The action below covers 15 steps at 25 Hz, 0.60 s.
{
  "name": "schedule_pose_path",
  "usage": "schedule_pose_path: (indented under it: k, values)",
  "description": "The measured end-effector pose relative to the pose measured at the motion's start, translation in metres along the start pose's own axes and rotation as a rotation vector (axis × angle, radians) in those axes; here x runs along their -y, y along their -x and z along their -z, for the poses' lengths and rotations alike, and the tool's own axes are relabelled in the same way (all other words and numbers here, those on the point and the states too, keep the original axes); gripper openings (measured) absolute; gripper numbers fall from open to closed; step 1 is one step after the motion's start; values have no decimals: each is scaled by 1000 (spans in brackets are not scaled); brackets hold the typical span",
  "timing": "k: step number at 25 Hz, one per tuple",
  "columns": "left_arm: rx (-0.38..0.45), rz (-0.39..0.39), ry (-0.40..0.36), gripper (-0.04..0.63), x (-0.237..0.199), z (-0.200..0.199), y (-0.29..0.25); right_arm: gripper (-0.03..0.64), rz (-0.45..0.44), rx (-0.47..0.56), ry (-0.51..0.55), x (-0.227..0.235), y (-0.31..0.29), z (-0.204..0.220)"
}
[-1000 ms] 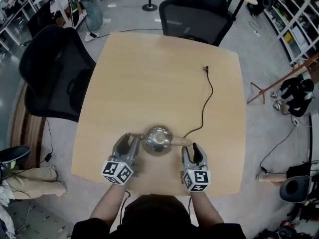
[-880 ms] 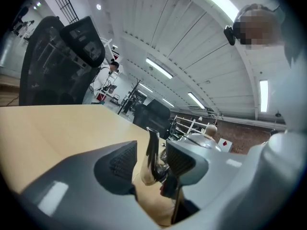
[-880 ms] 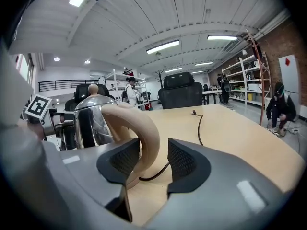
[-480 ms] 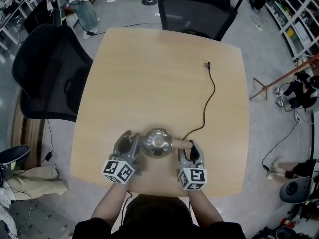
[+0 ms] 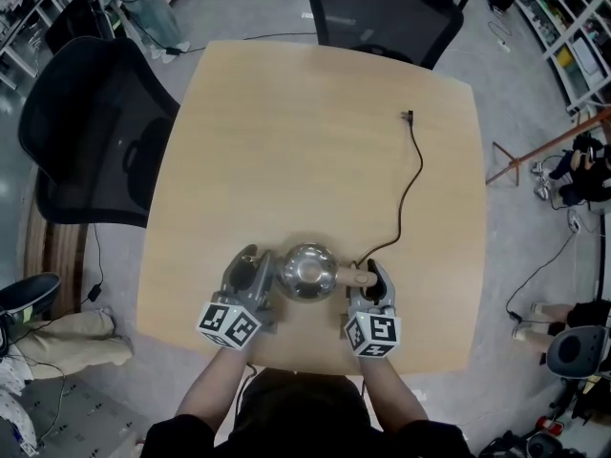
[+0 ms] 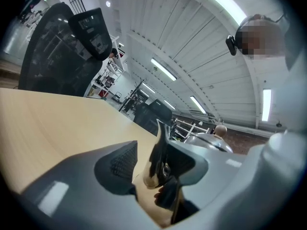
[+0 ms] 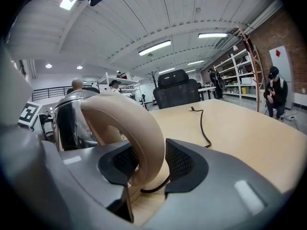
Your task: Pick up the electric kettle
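The steel electric kettle (image 5: 307,272) stands near the table's front edge, its beige handle (image 5: 353,277) pointing right. My right gripper (image 5: 368,273) has the handle (image 7: 139,128) between its jaws. The jaws have just been closing, and both pads touch the loop in the right gripper view (image 7: 153,159). My left gripper (image 5: 256,260) sits at the kettle's left side. In the left gripper view the kettle's spout (image 6: 160,157) stands between the jaws (image 6: 156,164), with bare table showing between it and the left pad. The kettle's lid (image 6: 211,140) rises behind the right jaw.
A dark power cord (image 5: 415,175) runs from the kettle across the wooden table (image 5: 315,141) to a plug at the far right. Black office chairs stand at the left (image 5: 95,132) and the far side (image 5: 382,8). The table's front edge is close behind both grippers.
My right gripper has slid forward along the kettle's handle, and its jaws have narrowed around it. The left gripper and the kettle have stayed in place.
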State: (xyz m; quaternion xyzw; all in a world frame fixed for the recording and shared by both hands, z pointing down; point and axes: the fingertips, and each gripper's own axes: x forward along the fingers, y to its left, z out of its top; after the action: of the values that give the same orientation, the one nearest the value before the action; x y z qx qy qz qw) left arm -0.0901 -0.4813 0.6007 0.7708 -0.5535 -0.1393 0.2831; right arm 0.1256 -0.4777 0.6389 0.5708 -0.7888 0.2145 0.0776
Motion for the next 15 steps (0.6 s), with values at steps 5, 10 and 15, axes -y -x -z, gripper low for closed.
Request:
schedule_pose_path:
  k: [5, 10, 15]
  values:
    - [-3, 17, 15, 152, 5, 0, -3, 103, 16, 2, -13, 0, -3, -3]
    - [-6, 41, 26, 110, 7, 0, -3, 74, 34, -10, -32, -2, -6, -3]
    - [19, 43, 31, 108, 10, -7, -3, 72, 44, -1, -13, -2, -4, -12]
